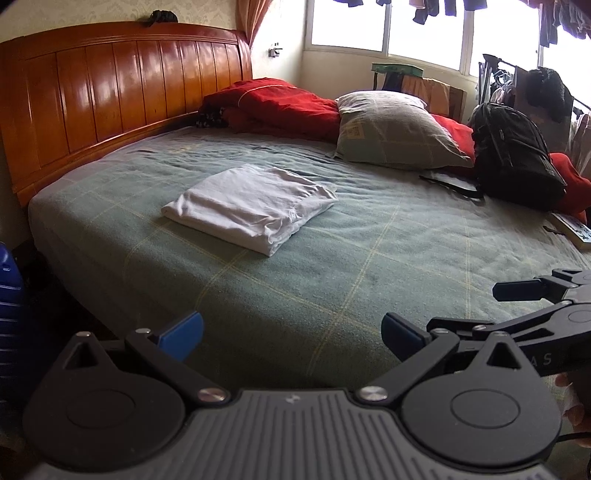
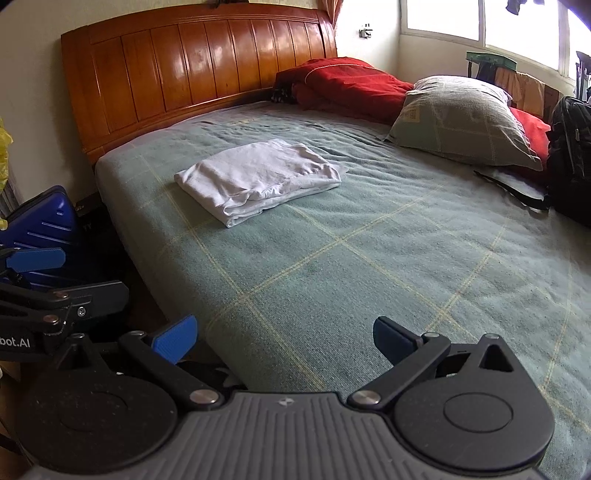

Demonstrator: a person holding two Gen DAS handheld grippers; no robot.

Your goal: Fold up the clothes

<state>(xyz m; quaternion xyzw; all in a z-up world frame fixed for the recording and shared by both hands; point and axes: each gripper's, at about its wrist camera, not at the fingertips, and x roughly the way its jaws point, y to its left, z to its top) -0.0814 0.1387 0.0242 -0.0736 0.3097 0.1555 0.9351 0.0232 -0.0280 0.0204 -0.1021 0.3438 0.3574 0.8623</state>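
A: Item one, your left tongs (image 1: 291, 334): blue-padded, spread wide, nothing between them, held over the near edge of the bed (image 1: 332, 266).

B: And the other pair?

A: Item two, your right tongs (image 2: 284, 338): likewise wide apart and empty, at the bed's near edge. In the left wrist view they show at the far right, just beside your left pair; in the right wrist view your left pair shows at the far left.

B: Where is the garment?

A: Item three, white garment (image 1: 249, 206): folded into a flat rectangle, lying on the green checked bedcover (image 2: 369, 240) toward the headboard end, well apart from both tongs. Untouched by either.

B: What else do you list beyond it?

A: Item four, wooden headboard (image 1: 122, 92), glossy, at the far end. Item five, red blanket (image 1: 273, 103), bunched against the headboard. Item six, pillow (image 1: 395, 129), grey and green, resting partly on the red blanket. Item seven, black backpack (image 1: 513, 155), upright on the bed just right of the pillow. Item eight, blue suitcase (image 2: 40, 225), on the floor beside the bed at your left. Item nine, windows (image 1: 424, 29), bright, with dark clothes hanging before them.
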